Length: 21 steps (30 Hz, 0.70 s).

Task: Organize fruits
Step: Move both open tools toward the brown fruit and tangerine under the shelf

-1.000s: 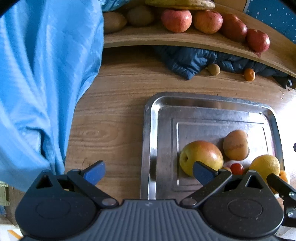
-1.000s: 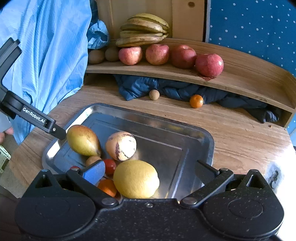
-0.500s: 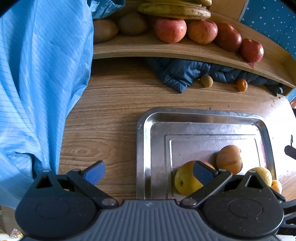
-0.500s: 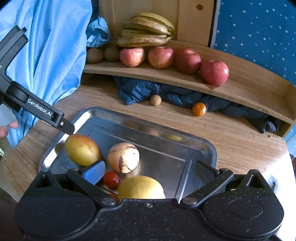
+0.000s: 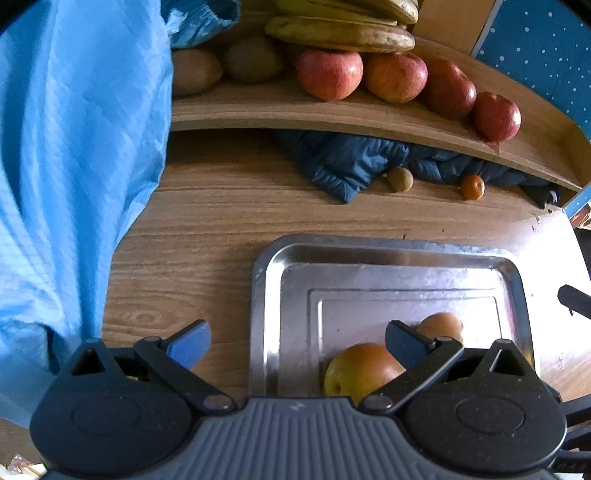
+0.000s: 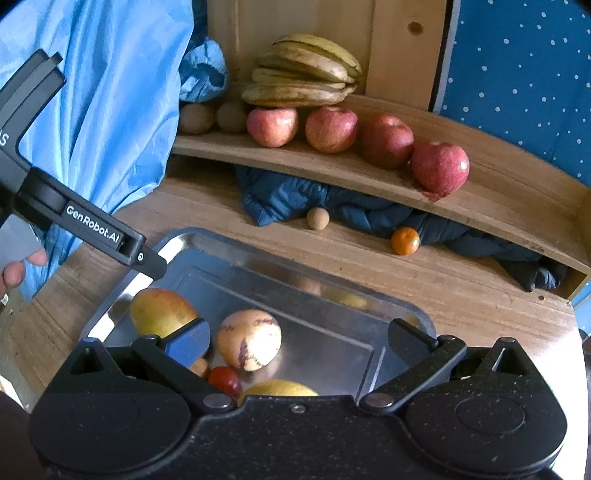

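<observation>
A: What did the left wrist view show?

B: The left gripper (image 5: 295,341) had its fingers spread wide with nothing between them. The steel tray (image 5: 266,295) lay on the wooden table (image 5: 207,221) toward 4 o'clock. A yellow-red mango (image 5: 360,365) sat in the tray at about 5 o'clock, partly behind the right-hand finger, and a tan round fruit (image 5: 441,325) sat just beyond it. Toward 12 o'clock a wooden shelf (image 5: 369,114) carried four red apples (image 5: 328,74), bananas (image 5: 340,33) and two brown kiwis (image 5: 251,62). Under it lay a dark blue cloth (image 5: 343,166), with a small brown fruit (image 5: 400,179) and a small orange (image 5: 472,186) just beside it. A light blue garment (image 5: 74,147) filled 9 o'clock.

A: And the right wrist view?

B: The right gripper (image 6: 297,341) also had its fingers wide apart, empty, over the tray (image 6: 406,314). Inside the tray were the mango (image 6: 159,310) at 8 o'clock, a pale fruit with purple streaks (image 6: 249,338) near the centre, a cherry tomato (image 6: 223,378) and the top of a lemon (image 6: 277,387) at 6 o'clock. The left gripper (image 6: 147,258) reached in from 9 o'clock, its tip above the tray's near-left rim, apart from the mango. A hand (image 6: 18,269) showed at the left edge.
</observation>
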Tool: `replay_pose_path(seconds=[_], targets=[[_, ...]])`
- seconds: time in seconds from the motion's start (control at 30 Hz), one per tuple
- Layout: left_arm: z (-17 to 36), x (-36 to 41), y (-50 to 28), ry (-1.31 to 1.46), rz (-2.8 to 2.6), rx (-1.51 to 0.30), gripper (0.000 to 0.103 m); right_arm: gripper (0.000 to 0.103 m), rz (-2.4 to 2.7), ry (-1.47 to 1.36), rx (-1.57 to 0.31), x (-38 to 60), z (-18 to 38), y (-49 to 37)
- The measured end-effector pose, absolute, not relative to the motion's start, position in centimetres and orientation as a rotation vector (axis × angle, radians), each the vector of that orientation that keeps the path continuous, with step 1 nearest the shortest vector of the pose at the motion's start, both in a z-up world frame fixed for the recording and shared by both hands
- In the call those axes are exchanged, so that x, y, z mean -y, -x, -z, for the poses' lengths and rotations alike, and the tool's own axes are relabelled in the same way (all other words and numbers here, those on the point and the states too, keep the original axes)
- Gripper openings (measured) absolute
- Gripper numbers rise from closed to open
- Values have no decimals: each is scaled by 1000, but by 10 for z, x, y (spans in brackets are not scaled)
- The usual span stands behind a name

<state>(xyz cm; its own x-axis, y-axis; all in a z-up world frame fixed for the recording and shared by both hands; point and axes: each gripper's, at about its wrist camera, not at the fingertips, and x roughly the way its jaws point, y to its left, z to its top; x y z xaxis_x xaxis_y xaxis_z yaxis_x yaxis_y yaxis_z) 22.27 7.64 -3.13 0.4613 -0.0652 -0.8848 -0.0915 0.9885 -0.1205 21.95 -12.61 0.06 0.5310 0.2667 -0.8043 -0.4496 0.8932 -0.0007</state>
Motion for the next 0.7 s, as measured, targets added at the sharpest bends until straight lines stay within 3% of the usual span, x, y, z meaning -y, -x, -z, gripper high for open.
replay_pose_path(seconds=[0.7], targets=[[17,-37,-297,138,-9,-1094,102,102,-402,201,-886,170,6,-277]])
